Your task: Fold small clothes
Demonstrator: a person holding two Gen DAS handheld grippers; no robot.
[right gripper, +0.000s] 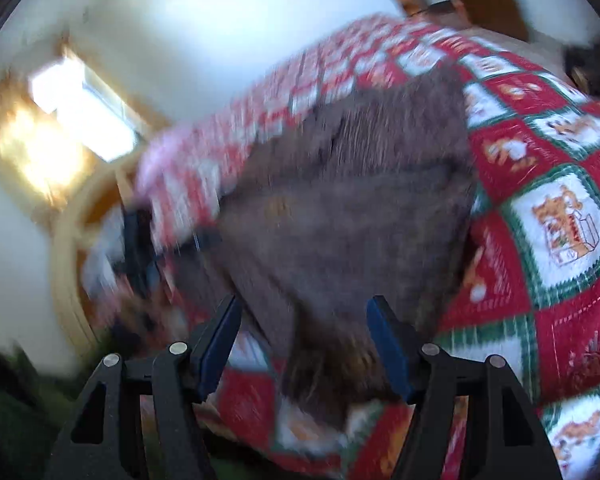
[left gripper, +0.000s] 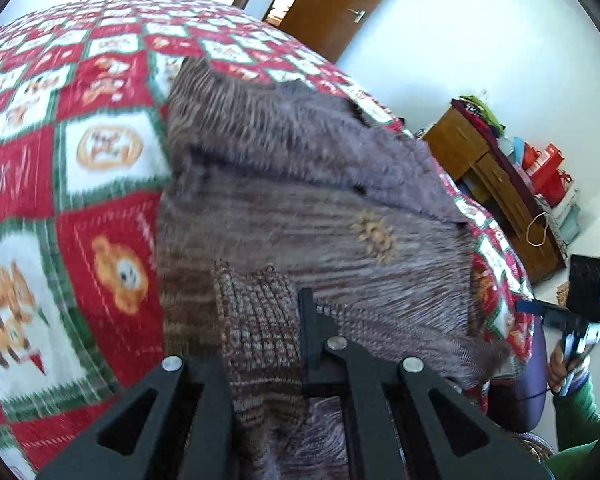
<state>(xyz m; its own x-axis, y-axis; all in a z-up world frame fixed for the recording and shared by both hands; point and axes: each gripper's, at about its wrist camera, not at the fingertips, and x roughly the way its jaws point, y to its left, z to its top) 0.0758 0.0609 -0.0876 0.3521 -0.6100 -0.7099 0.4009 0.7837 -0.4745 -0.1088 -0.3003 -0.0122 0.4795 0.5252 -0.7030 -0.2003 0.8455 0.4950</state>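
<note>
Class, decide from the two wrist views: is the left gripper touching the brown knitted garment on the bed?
Touching. The left wrist view shows the left gripper shut on a ribbed fold of the brown knitted garment, which runs up between its fingers.

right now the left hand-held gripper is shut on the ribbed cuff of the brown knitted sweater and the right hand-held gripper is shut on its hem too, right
Not quite. The right hand-held gripper is open: the right wrist view shows its blue-padded fingers standing apart over the brown knitted sweater, gripping nothing. The left hand-held gripper is indeed shut on the ribbed cuff.
</note>
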